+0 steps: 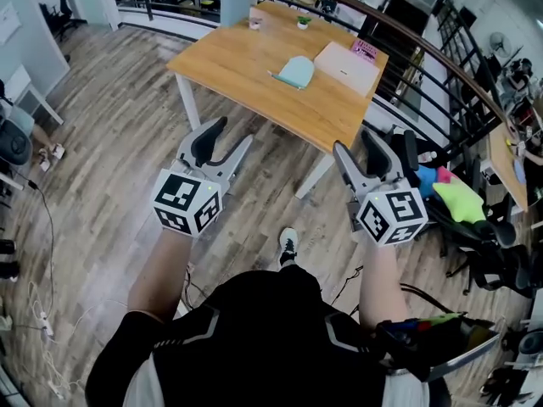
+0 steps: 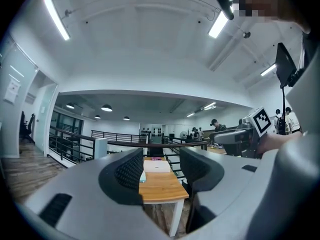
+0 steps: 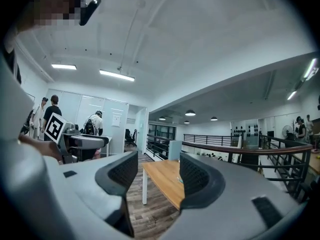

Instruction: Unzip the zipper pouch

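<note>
The zipper pouch (image 1: 295,71), pale teal, lies on the wooden table (image 1: 254,66) some way ahead of me, out of reach of both grippers. My left gripper (image 1: 231,139) and right gripper (image 1: 356,142) are held up over the floor, well short of the table. Both stand open with nothing between their jaws. In the left gripper view the table (image 2: 160,186) shows through the open gap of the left gripper (image 2: 160,166), with a sliver of the pouch (image 2: 143,176) beside one jaw. The right gripper (image 3: 157,171) frames the table's end (image 3: 162,181).
A white flat case (image 1: 346,66) and a pink item (image 1: 365,51) lie right of the pouch; a cup (image 1: 254,24) and a small plant (image 1: 303,21) stand at the far edge. A black railing (image 1: 441,66) runs behind. A chair with bright cloths (image 1: 458,202) stands at the right; cables (image 1: 42,227) trail left.
</note>
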`<state>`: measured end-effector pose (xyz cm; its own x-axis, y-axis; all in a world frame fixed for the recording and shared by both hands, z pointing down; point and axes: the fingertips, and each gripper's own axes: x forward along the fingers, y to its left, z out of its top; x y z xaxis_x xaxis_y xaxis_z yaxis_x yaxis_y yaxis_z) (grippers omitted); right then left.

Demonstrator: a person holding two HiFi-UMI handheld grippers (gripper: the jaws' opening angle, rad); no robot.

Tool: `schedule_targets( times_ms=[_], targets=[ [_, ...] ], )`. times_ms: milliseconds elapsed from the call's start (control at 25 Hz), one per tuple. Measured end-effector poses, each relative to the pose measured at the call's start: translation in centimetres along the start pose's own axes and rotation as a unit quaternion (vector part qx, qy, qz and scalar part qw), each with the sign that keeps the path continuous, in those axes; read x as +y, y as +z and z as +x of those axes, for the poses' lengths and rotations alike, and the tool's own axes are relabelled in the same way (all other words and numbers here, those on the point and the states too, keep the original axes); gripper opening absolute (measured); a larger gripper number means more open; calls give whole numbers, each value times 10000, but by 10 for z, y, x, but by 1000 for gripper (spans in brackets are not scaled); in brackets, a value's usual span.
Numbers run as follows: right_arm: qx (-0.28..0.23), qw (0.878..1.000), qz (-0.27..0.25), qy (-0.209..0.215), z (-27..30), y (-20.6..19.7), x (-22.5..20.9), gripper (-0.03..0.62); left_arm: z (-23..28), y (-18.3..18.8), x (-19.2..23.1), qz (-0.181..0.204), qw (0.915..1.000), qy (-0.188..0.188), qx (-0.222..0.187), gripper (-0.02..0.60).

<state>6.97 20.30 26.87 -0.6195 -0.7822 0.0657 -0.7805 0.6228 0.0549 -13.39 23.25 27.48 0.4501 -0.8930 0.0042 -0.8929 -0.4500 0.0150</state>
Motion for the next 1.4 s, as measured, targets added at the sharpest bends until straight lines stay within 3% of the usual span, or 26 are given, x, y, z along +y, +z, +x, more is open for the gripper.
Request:
schedule_targets(
  times_ms=[200, 600, 760, 1080, 1400],
  targets=[
    [8, 9997, 68, 235, 46, -6, -30, 268, 44, -7, 19, 193, 9994, 245, 167, 239],
    [-1, 9979, 92, 639, 128, -3, -120, 268, 152, -4, 55, -160, 9986, 380, 341, 219],
    [66, 9969, 149, 763, 150, -12, -153, 268, 193, 0, 56, -21, 9985, 422, 362, 220],
    [81, 9953, 258, 925, 183, -25, -217, 268, 268, -5, 53, 26, 9987, 298, 421, 225],
    [179, 9946, 395, 942, 218, -42, -238, 268, 309, -20, 65, 287, 9963, 59, 805, 232]
  ],
)
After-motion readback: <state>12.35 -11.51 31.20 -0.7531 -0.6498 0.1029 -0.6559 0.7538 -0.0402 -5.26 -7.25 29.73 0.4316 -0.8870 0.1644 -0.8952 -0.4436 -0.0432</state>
